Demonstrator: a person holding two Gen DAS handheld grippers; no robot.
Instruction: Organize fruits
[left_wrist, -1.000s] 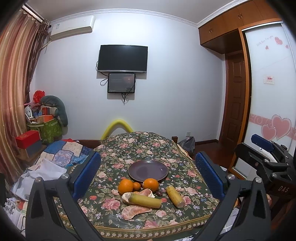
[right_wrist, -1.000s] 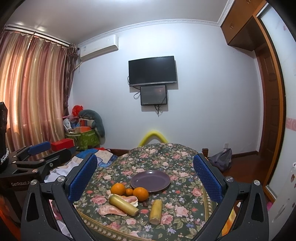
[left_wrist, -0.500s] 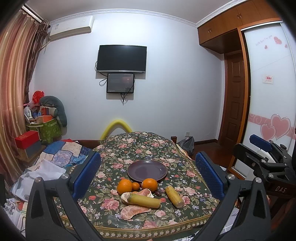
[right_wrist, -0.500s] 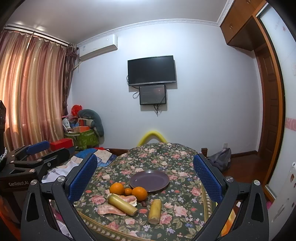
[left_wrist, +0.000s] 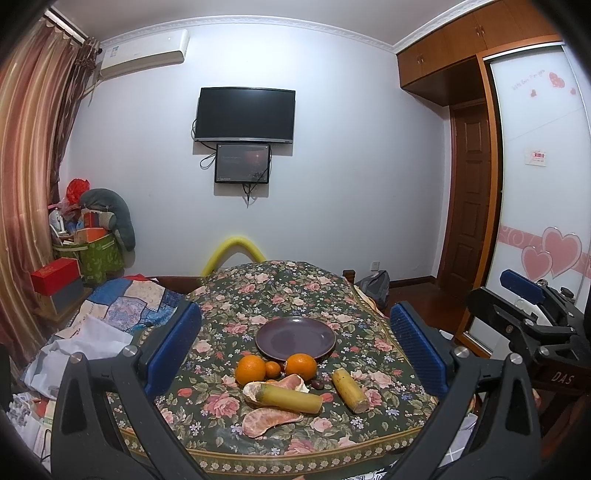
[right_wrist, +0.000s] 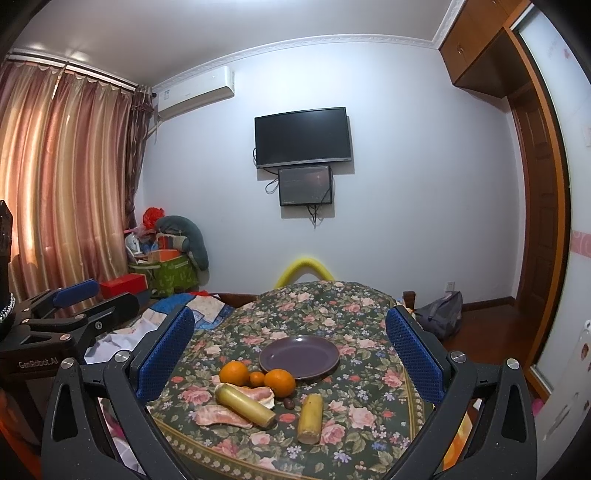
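Fruit unsorted: oranges, pomelo segments and sugarcane pieces lie on the bench, just beside the empty purple plate. Left hand-held gripper and right hand-held gripper gape wide, holding nothing. All placing remains.

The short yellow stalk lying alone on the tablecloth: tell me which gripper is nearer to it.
Right, marginally. The right gripper faces the stalk almost head-on; the left gripper sits further left. Both hover open, short of the table.

A dark television hangs above what seems a smaller screen.
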